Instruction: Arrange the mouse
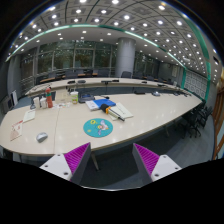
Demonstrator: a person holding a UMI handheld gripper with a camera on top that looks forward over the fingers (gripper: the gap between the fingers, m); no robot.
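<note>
Large light-coloured curved table (140, 115) lies beyond the fingers. On it: round blue-green mat (98, 127) straight ahead, small grey mouse (41, 137) off to the left, blue items (103, 103) and papers (22, 128) farther off.

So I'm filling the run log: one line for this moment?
gripper: open, empty, raised | mouse: on table, ahead-left, untouched | round mat: beyond fingers

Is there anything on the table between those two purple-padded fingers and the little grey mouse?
In the gripper view, only bare table lies between the open gripper and the mouse. The round blue mat sits farther along, beyond the fingers.
</note>
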